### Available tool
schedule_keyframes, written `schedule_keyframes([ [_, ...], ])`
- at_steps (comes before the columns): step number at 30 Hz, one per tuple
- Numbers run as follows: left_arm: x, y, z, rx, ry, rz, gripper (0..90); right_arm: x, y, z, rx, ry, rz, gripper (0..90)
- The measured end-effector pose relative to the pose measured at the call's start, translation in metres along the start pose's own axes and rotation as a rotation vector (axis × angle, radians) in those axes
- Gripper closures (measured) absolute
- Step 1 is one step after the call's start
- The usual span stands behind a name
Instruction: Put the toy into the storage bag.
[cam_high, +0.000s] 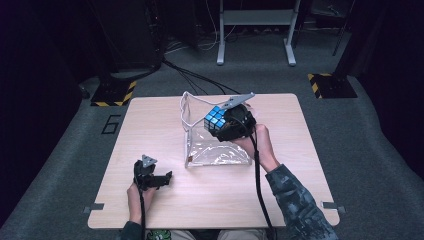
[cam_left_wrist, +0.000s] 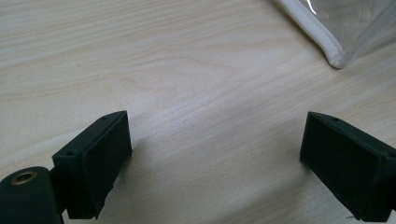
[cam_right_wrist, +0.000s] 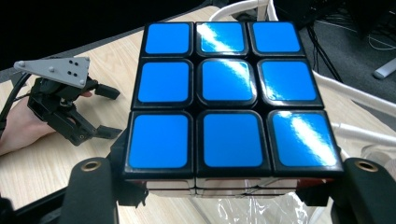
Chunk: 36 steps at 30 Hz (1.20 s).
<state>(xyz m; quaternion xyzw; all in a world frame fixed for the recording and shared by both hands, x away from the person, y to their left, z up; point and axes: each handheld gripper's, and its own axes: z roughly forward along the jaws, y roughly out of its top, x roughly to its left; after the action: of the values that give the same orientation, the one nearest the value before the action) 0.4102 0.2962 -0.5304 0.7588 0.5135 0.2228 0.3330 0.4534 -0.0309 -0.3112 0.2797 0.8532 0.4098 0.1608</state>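
In the high view, the right gripper (cam_high: 231, 121) is raised at the centre of the frame, above the open top of a clear bag (cam_high: 216, 148) with white trim that stands on the worktop (cam_high: 210, 195). Its jaws are clenched on a cube (cam_high: 215, 118), which sits at the gripper's left tip, blue face up, over the bag's mouth and clear of the wood. In the right gripper view the cube (cam_right_wrist: 224, 100) sits between the two jaws, pinched at its lower left and lower right edges, its blue face towards the camera; the bag's white rim (cam_right_wrist: 355, 98) runs behind it at the right.

The left gripper (cam_high: 159, 180) rests low at the lower left of the high view, well apart from the bag. In the left gripper view its jaws stand wide apart, released, over bare worktop (cam_left_wrist: 187, 84), with a corner of the bag (cam_left_wrist: 334, 44) at the upper right.
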Motion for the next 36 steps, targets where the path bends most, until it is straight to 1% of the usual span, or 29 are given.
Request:
schedule_keyframes([
  [2,0.0,0.0,0.0,0.0,0.0,-0.001,8.6,0.001,0.003,0.0,0.004,0.004,0.005,33.4],
  [3,0.0,0.0,0.0,0.0,0.0,-0.001,8.6,0.001,0.004,0.001,0.002,0.005,-0.007,33.5],
  [7,0.0,0.0,0.0,0.0,0.0,-0.001,8.6,0.001,0.007,0.004,0.005,0.006,-0.014,33.5],
  [9,0.0,0.0,0.0,0.0,0.0,-0.001,8.6,0.002,0.009,0.004,0.012,0.005,-0.001,33.4],
  [10,0.0,0.0,0.0,0.0,0.0,-0.001,8.6,0.001,0.009,0.005,0.011,0.006,-0.009,33.5],
  [12,0.0,0.0,0.0,0.003,-0.001,0.0,8.6,0.0,0.011,0.006,0.017,0.006,-0.004,33.5],
  [13,0.0,0.0,0.0,0.001,0.002,0.0,8.6,-0.001,0.012,0.007,0.014,0.007,-0.013,33.5],
  [14,0.0,0.0,0.0,0.001,0.0,-0.001,8.6,0.0,0.013,0.007,0.016,0.009,0.0,33.5],
  [16,0.0,0.0,0.0,0.0,0.002,0.0,8.6,-0.001,0.015,0.007,0.018,0.01,-0.009,33.5],
  [17,0.0,0.0,0.0,-0.003,0.002,-0.004,8.6,0.0,0.016,0.007,0.023,0.011,0.002,33.5],
  [18,0.0,0.0,0.0,-0.003,0.003,-0.005,8.6,-0.001,0.017,0.009,0.015,0.012,-0.014,33.5],
  [20,0.0,0.0,0.0,-0.002,0.004,-0.007,8.6,-0.001,0.02,0.009,0.019,0.015,-0.01,33.5],
  [21,0.0,0.0,0.0,-0.005,0.005,-0.011,8.6,-0.002,0.022,0.011,0.015,0.017,-0.018,33.4],
  [23,0.0,0.0,0.0,-0.006,0.005,-0.014,8.6,-0.001,0.024,0.012,0.021,0.017,-0.009,33.5],
  [24,0.0,0.0,0.0,-0.007,0.006,-0.014,8.6,-0.002,0.026,0.013,0.016,0.018,-0.021,33.4],
  [26,0.0,0.0,0.0,-0.006,0.006,-0.014,8.6,-0.001,0.028,0.012,0.035,0.018,0.01,33.5],
  [27,0.0,0.0,0.0,-0.006,0.006,-0.013,8.6,-0.003,0.029,0.014,0.021,0.018,-0.013,33.5],
  [28,0.0,0.0,0.0,-0.005,0.006,-0.013,8.6,-0.003,0.029,0.014,0.023,0.016,-0.011,33.5],
  [29,0.0,0.0,0.0,0.002,0.005,-0.005,8.6,-0.003,0.03,0.014,0.028,0.015,-0.002,33.4],
  [30,0.0,0.0,0.0,0.001,0.005,-0.006,8.7,-0.004,0.031,0.014,0.035,0.013,-0.001,33.5],
  [31,0.0,0.0,0.0,-0.005,0.006,-0.013,8.6,-0.004,0.031,0.014,0.035,0.011,0.012,33.4],
  [32,0.0,0.0,0.0,-0.005,0.006,-0.013,8.6,-0.006,0.032,0.015,0.026,0.012,-0.011,33.5],
  [33,0.0,0.0,0.0,-0.006,0.005,-0.013,8.6,-0.006,0.033,0.016,0.029,0.011,0.002,33.5],
  [36,0.0,0.0,0.0,-0.005,0.005,-0.013,8.6,-0.008,0.036,0.017,0.034,0.009,-0.001,33.5],
])
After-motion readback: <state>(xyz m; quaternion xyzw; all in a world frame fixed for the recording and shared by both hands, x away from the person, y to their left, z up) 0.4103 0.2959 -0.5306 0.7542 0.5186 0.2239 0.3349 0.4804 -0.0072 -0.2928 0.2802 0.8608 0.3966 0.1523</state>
